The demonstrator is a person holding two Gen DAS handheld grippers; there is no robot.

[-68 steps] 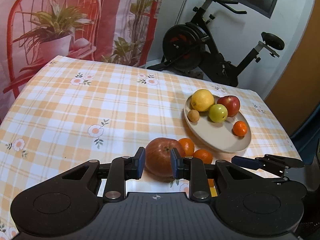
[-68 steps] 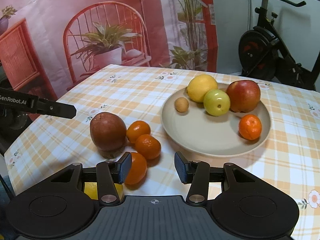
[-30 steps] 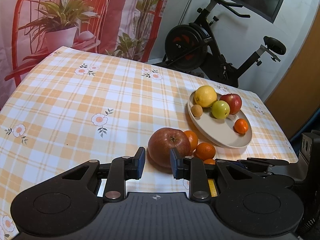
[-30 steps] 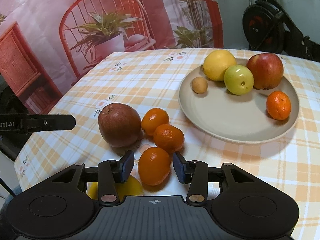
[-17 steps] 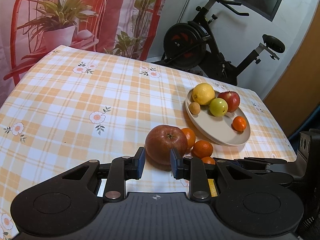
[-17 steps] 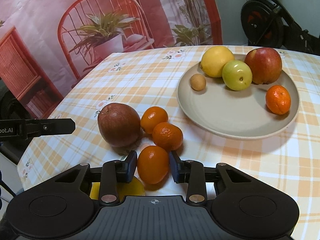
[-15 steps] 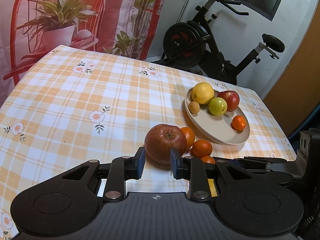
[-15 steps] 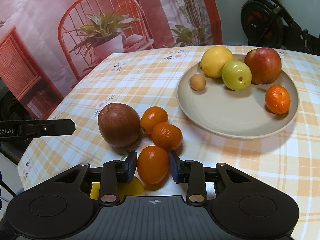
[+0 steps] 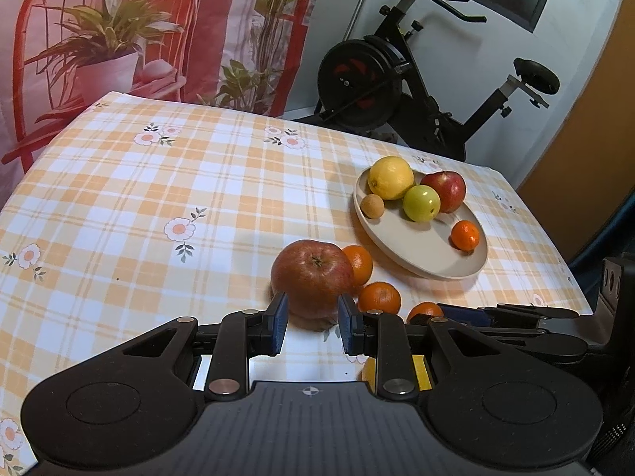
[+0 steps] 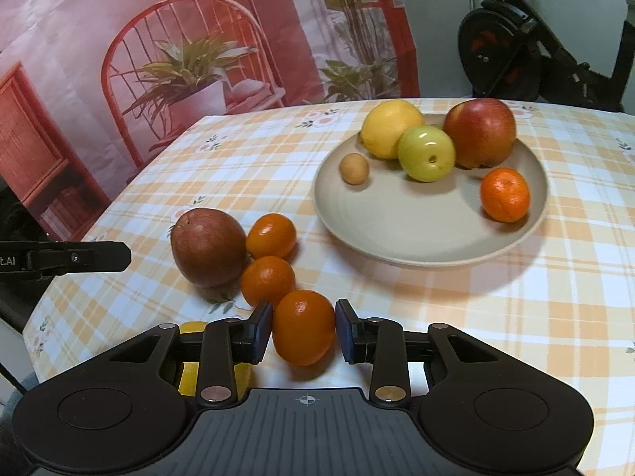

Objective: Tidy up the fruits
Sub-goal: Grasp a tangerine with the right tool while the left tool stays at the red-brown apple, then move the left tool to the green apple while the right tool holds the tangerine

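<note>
The right gripper is clamped on a mandarin, the plate lying at one o'clock beyond it, while the left gripper, nearly closed, holds nothing behind the big apple

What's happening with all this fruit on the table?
A person with a gripper in each hand is sorting fruit onto a beige plate. The right gripper is clamped on a mandarin; the left gripper is shut, empty, just short of a big red apple. Two more mandarins wait beside it. The plate already holds five fruits.
</note>
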